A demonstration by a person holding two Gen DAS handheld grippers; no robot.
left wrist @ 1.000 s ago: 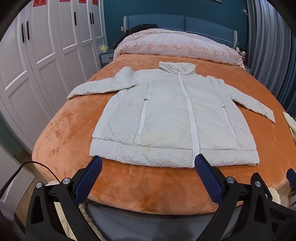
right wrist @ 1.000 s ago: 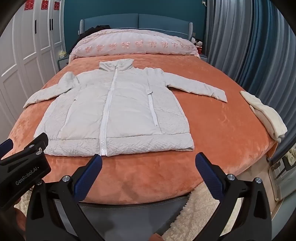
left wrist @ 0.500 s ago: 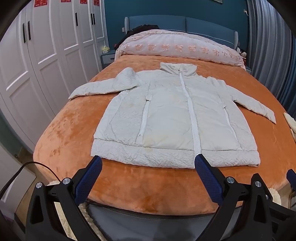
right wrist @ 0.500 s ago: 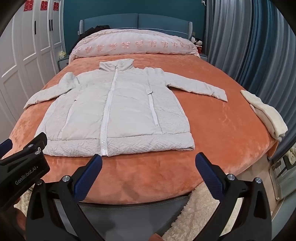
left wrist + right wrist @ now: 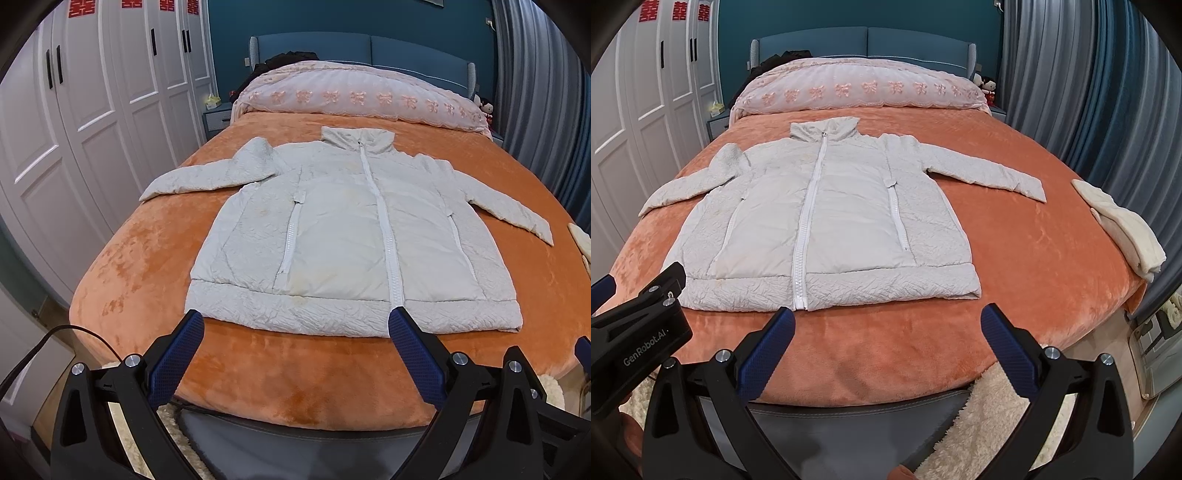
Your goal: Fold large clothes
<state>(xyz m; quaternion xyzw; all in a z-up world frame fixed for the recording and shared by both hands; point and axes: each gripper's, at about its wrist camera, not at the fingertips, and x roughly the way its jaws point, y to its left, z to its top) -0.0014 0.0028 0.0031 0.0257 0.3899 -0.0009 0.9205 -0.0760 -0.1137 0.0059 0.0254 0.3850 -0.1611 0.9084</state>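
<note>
One "GenRobot.AI" left hand-held gripper

Both wrist views look from beyond the foot of the bed toward the headboard, slightly downward, at moderate range. Left view sits leftward, showing wardrobes; right view rightward, showing curtains. Both share the jacket.

The jacket is pale cream with a white zipper. The blanket is orange. The quilt is pink with little bow shapes. The headboard is blue. The wardrobe is white with red signs.
</note>
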